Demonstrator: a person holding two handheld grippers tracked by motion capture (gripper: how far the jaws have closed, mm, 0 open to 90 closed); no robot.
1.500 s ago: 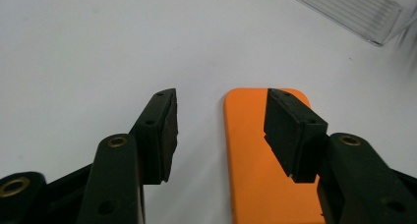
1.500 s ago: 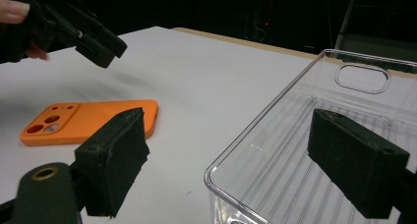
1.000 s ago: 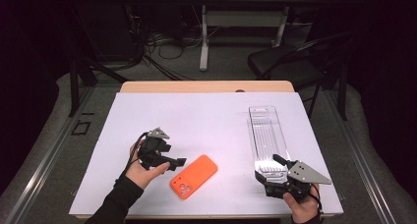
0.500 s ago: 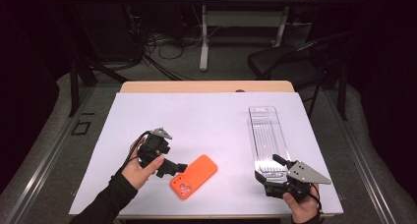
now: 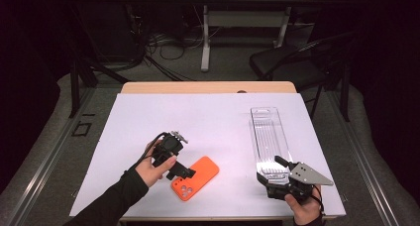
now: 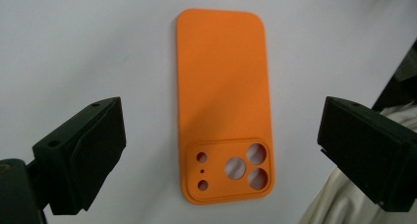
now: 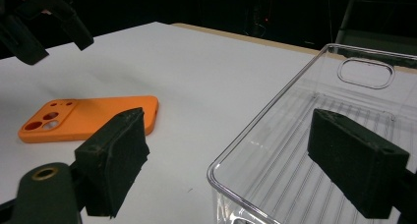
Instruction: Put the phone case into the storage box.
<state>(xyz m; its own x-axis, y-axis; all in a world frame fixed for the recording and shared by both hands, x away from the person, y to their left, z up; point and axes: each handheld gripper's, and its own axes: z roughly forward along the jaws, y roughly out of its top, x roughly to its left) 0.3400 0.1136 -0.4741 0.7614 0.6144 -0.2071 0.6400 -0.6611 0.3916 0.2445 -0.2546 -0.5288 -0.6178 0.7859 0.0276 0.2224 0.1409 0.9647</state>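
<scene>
An orange phone case (image 5: 195,178) (image 6: 221,81) lies flat on the white table, back up, camera cut-outs toward the near edge. My left gripper (image 5: 184,171) (image 6: 221,121) hovers over its camera end. Its jaws have just been opening and now stand wide open on either side of the case without touching it. A clear plastic tray (image 5: 270,137) (image 7: 265,110) lies lengthwise at the right. My right gripper (image 5: 270,170) (image 7: 226,150) is open at the tray's near end, one jaw outside the corner and one over the inside. The case (image 7: 93,118) lies to its left.
The white table top (image 5: 198,117) has a wooden strip along its far edge. Beyond the table stand a dark chair (image 5: 292,62), a desk leg (image 5: 204,37) and floor cables. The left gripper (image 7: 44,22) shows at the top left of the right gripper view.
The left hand has shifted slightly toward the case's camera end. The case, the tray and the right gripper have kept still.
</scene>
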